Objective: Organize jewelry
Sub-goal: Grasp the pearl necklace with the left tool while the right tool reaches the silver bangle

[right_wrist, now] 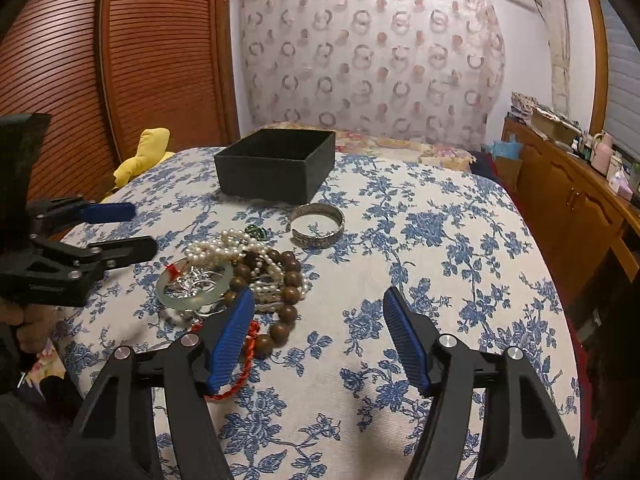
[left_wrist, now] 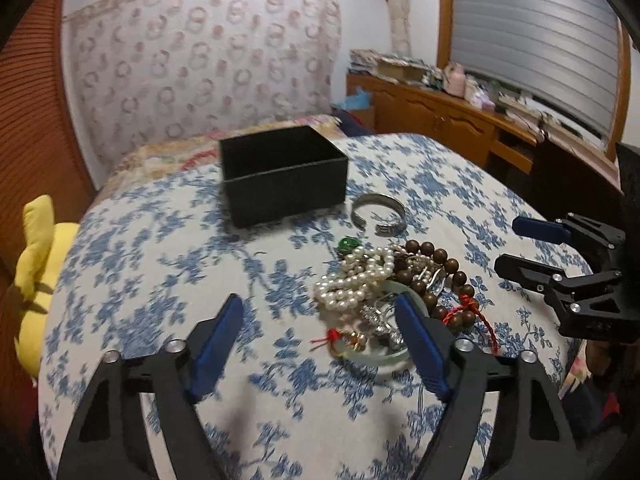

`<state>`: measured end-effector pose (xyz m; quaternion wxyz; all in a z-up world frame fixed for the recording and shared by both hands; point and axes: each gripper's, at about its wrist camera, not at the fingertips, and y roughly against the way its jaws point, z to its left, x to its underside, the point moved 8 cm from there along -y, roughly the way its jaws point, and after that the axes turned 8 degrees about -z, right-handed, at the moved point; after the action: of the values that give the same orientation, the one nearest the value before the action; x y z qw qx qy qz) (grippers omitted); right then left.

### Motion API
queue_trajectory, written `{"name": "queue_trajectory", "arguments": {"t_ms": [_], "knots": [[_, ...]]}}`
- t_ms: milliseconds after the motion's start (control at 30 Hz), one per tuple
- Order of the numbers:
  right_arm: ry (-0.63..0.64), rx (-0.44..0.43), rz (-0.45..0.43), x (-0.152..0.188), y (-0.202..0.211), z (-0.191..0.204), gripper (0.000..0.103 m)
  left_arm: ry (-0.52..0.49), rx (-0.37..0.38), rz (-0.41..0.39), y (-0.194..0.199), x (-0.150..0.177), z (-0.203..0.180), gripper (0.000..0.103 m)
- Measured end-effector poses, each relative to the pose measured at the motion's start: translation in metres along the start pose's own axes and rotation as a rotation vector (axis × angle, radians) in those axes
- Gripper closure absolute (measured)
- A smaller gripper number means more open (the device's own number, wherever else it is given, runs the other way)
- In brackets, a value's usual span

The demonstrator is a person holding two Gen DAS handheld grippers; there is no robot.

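Nowhere legible writing: matte black box [left_wrist: 280,176], engraved silver cuff [left_wrist: 379,213], tangled pearls [left_wrist: 356,276], wooden beads [left_wrist: 440,276], perhaps a jade bangle [right_wrist: 192,298]; both tongs [left_wrist: 320,340] [right_wrist: 318,332] wide, empty.

The right hand-held gripper [right_wrist: 320,312] hangs open beside tangled jewelry [right_wrist: 240,276], near a black box [right_wrist: 276,166].

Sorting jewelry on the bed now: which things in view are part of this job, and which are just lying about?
Part of the job:
black box
silver cuff bangle
pearl strands
wooden bead bracelet
pale jade bangle
green stone piece

Just lying about:
yellow plush toy
clutter on the wooden sideboard
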<state>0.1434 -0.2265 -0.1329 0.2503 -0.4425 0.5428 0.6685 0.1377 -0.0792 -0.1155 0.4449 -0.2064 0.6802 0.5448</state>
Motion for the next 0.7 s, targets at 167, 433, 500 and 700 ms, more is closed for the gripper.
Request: {"name": "queue_trajectory", "arguments": {"t_ms": [167, 433, 500, 700], "knots": [[-0.01, -0.003, 0.015, 0.003, -0.005, -0.004, 0.034, -0.018, 0.042, 0.046, -0.023, -0.002, -0.009, 0.043], [-0.006, -0.009, 0.013, 0.001, -0.006, -0.004, 0.034, -0.068, 0.099, 0.101, -0.048, -0.003, -0.026, 0.06], [-0.004, -0.009, 0.013, 0.0, -0.007, -0.004, 0.034, -0.081, 0.11, 0.109, -0.052, -0.003, -0.03, 0.064], [0.0, -0.008, 0.02, 0.0, -0.01, -0.003, 0.034, -0.061, 0.133, 0.099, -0.051, -0.007, -0.025, 0.096]]}}
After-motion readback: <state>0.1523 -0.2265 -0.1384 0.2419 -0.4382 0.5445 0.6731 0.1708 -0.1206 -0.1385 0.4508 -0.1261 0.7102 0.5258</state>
